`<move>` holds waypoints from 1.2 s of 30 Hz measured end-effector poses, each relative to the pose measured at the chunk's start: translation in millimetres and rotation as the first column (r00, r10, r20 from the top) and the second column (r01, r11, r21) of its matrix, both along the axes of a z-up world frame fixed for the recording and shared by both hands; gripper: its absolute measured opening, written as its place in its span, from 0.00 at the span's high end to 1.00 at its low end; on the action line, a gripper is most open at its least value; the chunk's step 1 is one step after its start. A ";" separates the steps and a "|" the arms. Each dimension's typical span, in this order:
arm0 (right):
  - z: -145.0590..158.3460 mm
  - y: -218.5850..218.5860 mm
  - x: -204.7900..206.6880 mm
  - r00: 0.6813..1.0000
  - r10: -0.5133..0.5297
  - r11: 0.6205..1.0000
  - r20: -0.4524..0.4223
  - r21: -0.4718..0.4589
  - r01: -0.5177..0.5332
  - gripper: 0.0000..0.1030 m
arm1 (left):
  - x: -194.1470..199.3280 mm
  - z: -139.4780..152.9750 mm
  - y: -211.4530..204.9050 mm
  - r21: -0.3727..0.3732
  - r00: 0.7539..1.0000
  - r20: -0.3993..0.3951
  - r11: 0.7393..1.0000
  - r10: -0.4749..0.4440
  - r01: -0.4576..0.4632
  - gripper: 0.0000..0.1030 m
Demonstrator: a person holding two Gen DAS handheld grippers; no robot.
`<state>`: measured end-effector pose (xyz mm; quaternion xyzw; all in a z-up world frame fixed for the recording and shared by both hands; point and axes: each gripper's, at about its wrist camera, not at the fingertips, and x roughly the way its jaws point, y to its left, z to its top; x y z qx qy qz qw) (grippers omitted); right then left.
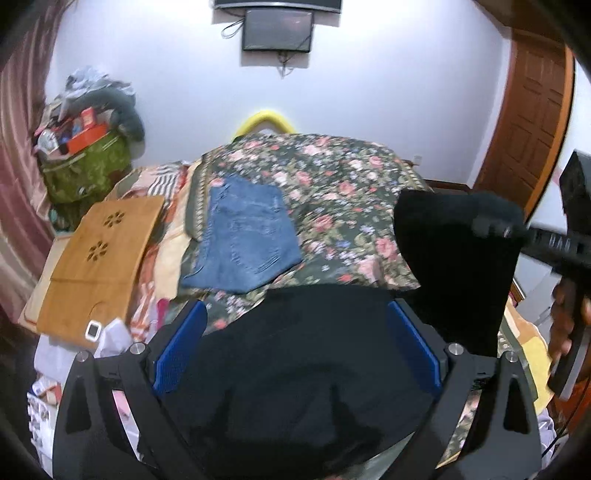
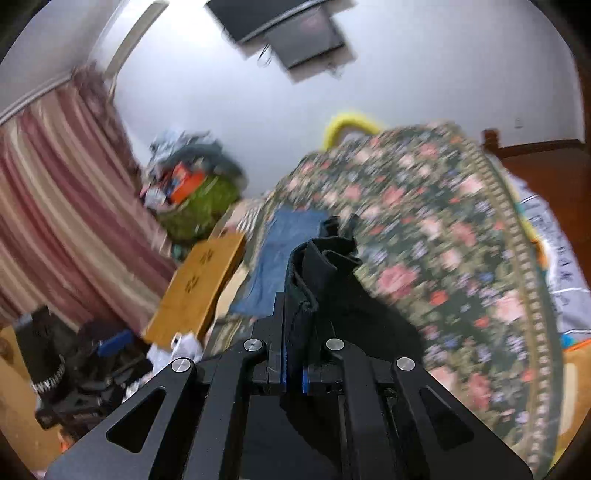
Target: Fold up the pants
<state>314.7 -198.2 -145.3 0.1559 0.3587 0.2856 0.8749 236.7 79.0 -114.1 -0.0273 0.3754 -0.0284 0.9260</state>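
Observation:
Black pants (image 1: 295, 369) lie on the floral bedspread (image 1: 332, 184) at the near edge. My left gripper (image 1: 295, 339) is open, its blue pads on either side of the black cloth. My right gripper (image 2: 293, 354) is shut on an edge of the black pants (image 2: 317, 266) and holds it lifted above the bed. It also shows in the left wrist view (image 1: 495, 227), at the right, with the cloth hanging from it. Folded blue jeans (image 1: 243, 240) lie further back on the bed; they also show in the right wrist view (image 2: 284, 254).
A wooden lap table (image 1: 99, 258) lies left of the bed. A green bag piled with clutter (image 1: 85, 162) stands by the curtain. A screen (image 1: 277, 29) hangs on the far wall. A wooden door (image 1: 532, 122) is at the right.

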 end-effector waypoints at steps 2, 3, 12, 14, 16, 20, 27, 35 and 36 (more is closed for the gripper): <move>-17.9 24.7 -4.2 0.997 0.060 0.998 -0.039 -0.027 -0.061 0.96 | -3.0 -5.2 11.1 -0.012 1.000 -0.016 1.000 0.019 -0.019 0.04; -24.0 32.1 -7.1 0.995 0.081 0.996 -0.054 -0.036 -0.083 0.96 | -3.6 -8.5 17.2 -0.021 0.999 -0.028 0.999 0.029 -0.030 0.04; -95.4 92.1 -41.1 0.948 0.244 0.946 -0.203 -0.165 -0.279 0.92 | -2.5 -35.4 39.6 -0.055 0.991 -0.105 0.995 0.081 -0.087 0.04; -96.6 98.2 -48.3 0.945 0.256 0.937 -0.203 -0.190 -0.295 0.90 | 1.4 -39.7 38.5 -0.054 0.990 -0.117 0.995 0.082 -0.089 0.04; -94.0 100.1 -53.4 0.941 0.276 0.923 -0.197 -0.220 -0.316 0.85 | 5.9 -42.9 34.0 -0.049 0.989 -0.128 0.995 0.077 -0.084 0.04; -80.3 95.4 -59.7 0.921 0.330 0.902 -0.207 -0.217 -0.372 0.62 | 14.5 -43.0 21.5 -0.031 0.990 -0.130 0.998 0.051 -0.055 0.04; -32.3 47.3 -43.5 0.971 0.237 0.942 -0.022 -0.240 -0.235 0.58 | 35.7 -33.0 -12.2 -0.005 0.994 -0.104 0.999 -0.032 0.032 0.04; -34.4 11.9 3.0 0.990 0.137 0.945 0.019 -0.302 -0.125 0.56 | 78.0 -43.6 -60.5 0.040 0.984 -0.137 0.992 -0.116 0.122 0.04; -42.7 10.6 10.0 0.991 0.136 0.944 -0.001 -0.304 -0.130 0.56 | 83.4 -48.6 -65.7 0.048 0.981 -0.151 0.990 -0.124 0.132 0.04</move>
